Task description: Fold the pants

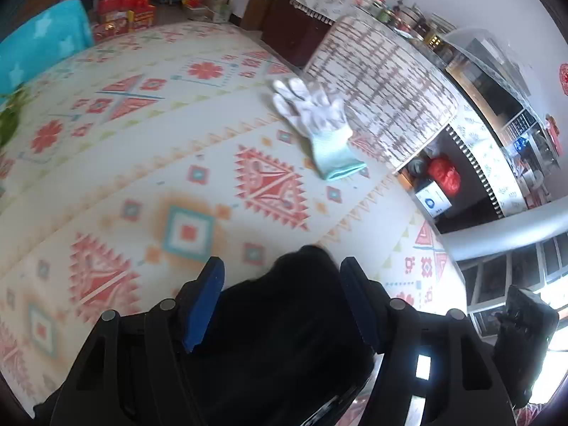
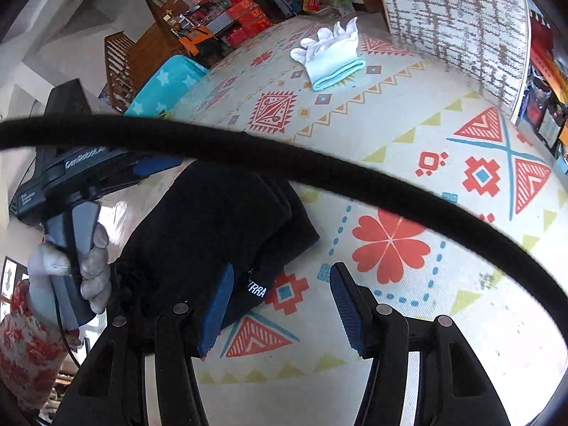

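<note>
The black pants are folded into a thick bundle. My left gripper is shut on it, and the fabric fills the gap between both blue pads. In the right wrist view the same bundle hangs over the patterned mat, with the left gripper's housing at its upper left and a gloved hand on the handle. My right gripper is open just right of the bundle. A corner of the pants with a white label shows past its left pad, and mostly mat lies between its fingers.
A white glove lies on the mat farther out. A grey-patterned rug stands at the mat's edge. A teal star blanket lies at one corner. A black cable crosses the right wrist view.
</note>
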`<state>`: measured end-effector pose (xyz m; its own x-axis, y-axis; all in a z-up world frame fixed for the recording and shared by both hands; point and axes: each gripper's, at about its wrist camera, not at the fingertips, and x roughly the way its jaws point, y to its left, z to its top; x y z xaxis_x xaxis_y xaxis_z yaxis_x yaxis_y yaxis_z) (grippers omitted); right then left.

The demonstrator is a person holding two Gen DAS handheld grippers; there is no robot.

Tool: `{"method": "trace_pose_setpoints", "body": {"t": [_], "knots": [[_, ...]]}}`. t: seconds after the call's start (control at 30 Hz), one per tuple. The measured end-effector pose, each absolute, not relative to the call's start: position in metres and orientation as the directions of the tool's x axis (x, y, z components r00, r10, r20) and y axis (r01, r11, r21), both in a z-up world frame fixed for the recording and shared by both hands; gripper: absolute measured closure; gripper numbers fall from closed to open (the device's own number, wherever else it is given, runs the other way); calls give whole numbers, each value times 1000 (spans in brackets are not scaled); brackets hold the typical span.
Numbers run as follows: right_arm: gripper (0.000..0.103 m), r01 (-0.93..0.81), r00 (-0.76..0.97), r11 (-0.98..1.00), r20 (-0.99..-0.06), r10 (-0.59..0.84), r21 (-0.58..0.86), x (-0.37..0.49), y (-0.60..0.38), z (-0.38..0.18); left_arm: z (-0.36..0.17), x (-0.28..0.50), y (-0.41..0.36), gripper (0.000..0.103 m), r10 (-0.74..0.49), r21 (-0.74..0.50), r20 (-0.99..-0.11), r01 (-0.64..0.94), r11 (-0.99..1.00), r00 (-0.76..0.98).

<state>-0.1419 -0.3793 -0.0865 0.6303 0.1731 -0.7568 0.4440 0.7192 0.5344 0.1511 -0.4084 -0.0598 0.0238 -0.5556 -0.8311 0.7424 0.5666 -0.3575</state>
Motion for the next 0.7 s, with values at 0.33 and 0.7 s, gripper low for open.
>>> {"method": "trace_pose_setpoints", "body": {"t": [0.33, 0.7], "knots": [[31, 362, 645, 737, -724, 244, 571, -112, -384, -94, -90, 149, -455, 36, -462, -310, -887, 766, 563, -19], [13, 302, 672, 785, -705, 227, 541, -94, -365, -92, -97, 141, -467, 31, -439, -277, -899, 796, 538, -16]]}}
